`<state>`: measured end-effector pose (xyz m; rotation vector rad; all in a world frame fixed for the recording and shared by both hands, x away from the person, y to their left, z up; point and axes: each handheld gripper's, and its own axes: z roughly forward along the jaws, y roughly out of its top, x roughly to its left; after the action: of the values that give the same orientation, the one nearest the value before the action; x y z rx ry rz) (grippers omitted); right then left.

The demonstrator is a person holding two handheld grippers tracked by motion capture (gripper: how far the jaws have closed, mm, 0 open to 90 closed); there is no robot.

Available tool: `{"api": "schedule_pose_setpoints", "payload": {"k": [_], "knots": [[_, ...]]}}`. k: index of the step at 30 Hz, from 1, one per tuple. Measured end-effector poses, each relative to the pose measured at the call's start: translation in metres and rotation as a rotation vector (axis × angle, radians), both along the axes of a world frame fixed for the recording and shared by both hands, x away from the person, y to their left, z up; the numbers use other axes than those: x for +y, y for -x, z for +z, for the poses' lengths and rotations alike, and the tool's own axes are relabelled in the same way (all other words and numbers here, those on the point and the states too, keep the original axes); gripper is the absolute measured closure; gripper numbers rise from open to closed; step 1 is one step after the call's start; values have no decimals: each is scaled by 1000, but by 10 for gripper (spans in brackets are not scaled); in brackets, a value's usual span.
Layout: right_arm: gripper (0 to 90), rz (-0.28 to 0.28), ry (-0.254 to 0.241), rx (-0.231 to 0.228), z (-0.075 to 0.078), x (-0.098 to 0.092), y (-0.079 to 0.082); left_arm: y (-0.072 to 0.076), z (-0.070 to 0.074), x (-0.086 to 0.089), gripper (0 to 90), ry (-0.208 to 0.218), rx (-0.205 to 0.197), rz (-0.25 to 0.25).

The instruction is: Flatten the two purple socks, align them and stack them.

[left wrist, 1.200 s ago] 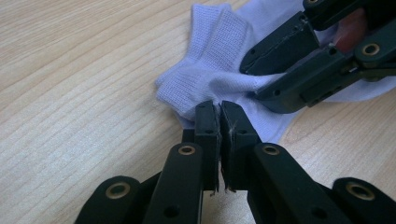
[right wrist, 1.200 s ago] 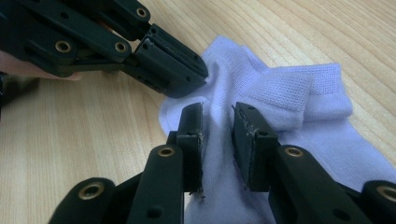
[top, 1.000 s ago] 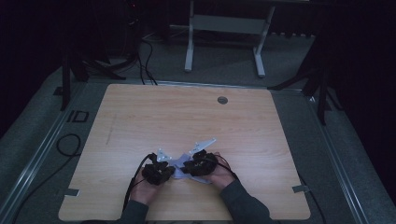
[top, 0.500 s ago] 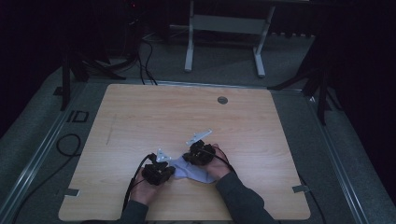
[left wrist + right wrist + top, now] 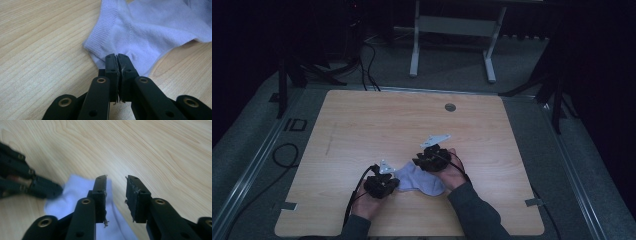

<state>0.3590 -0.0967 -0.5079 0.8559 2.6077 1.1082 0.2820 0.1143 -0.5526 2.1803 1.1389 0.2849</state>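
A pale lilac sock (image 5: 421, 181) lies flat on the wooden table (image 5: 362, 130) near its front edge. My left gripper (image 5: 395, 183) sits at the sock's left end, shut on the edge beside the ribbed cuff; in the left gripper view the sock (image 5: 150, 27) spreads away from the closed left gripper (image 5: 117, 56). My right gripper (image 5: 426, 162) hovers over the sock's far side. Its jaws have just been opening and nothing is between them. In the right gripper view the right gripper (image 5: 116, 180) stands apart above the sock (image 5: 75, 197), and the left gripper (image 5: 30, 186) shows at the left.
A round grommet hole (image 5: 450, 107) sits near the table's far edge. Tape marks (image 5: 532, 202) lie at the front corners. A metal frame's legs (image 5: 414, 50) and cables (image 5: 367, 65) are on the floor beyond the table.
The right gripper has risen and drawn away from the left one, toward the far side. More of the sock now shows between them. The left gripper has stayed put.
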Motion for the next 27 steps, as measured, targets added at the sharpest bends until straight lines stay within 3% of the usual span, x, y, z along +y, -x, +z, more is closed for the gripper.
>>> {"api": "schedule_pose_setpoints", "payload": {"k": [6,10,13,16,17,27], "knots": [[644,-32,75,15,-5,-33,20,0,0,0,871,-1,2,1],[596,-40,87,59,-14,-52,28,0,0,0,871,4,2,3],[577,-31,108,89,-21,-55,32,0,0,0,871,5,3,3],[797,-40,154,69,-25,-55,31,0,0,0,871,6,3,3],[847,-40,146,72,-24,-56,31,0,0,0,871,7,3,3],[862,-79,97,10,-2,-68,31,0,0,1,871,7,1,2]]}}
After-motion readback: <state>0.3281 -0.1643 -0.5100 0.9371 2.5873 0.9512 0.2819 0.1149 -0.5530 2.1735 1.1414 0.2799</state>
